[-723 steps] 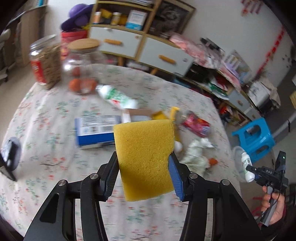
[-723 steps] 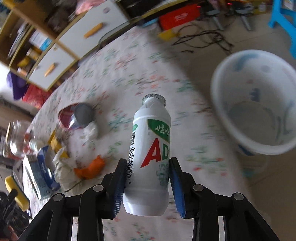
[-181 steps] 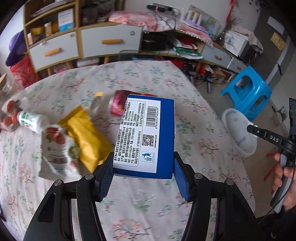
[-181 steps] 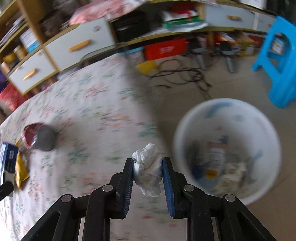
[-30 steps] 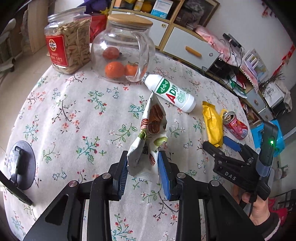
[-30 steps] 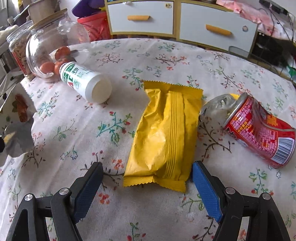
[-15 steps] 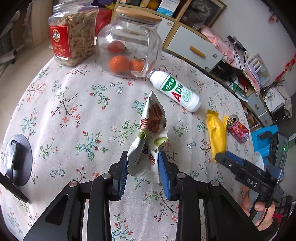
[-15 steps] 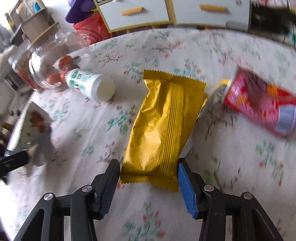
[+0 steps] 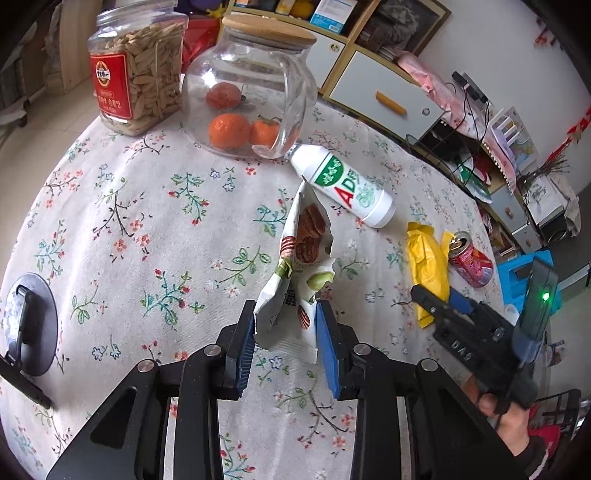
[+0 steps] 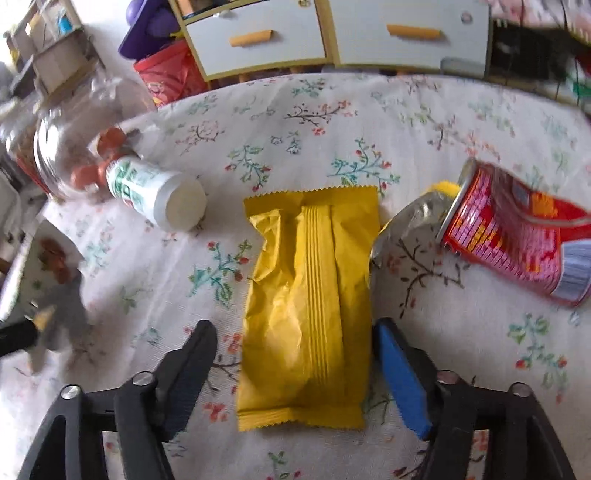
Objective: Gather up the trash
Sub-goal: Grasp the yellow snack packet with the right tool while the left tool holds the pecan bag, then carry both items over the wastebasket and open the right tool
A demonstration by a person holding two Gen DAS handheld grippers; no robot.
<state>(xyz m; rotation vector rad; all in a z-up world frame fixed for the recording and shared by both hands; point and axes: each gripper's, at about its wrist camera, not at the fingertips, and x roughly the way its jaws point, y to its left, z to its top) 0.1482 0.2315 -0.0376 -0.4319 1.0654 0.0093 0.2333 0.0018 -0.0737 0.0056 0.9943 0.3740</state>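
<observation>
My left gripper [image 9: 284,317] is shut on a white snack bag [image 9: 299,273] printed with nuts and holds it above the floral tablecloth. My right gripper [image 10: 295,332] is open, its fingers on either side of a yellow wrapper [image 10: 310,291] that lies flat on the table; the left one stands apart from it. The wrapper [image 9: 424,258] and right gripper [image 9: 439,295] also show in the left wrist view. A white AD bottle [image 9: 343,184] lies on its side, also seen in the right wrist view [image 10: 155,192]. A crushed red can [image 10: 517,236] lies right of the wrapper.
A glass jar with oranges [image 9: 251,92] and a jar of seeds [image 9: 136,66] stand at the table's far side. A black round stand [image 9: 26,325] sits at the left edge. Cabinet drawers [image 10: 332,33] are beyond the table. A blue stool [image 9: 524,273] stands on the floor.
My right gripper has moved forward so its open fingers straddle the yellow wrapper's near end. My left gripper still holds the snack bag, lifted slightly higher.
</observation>
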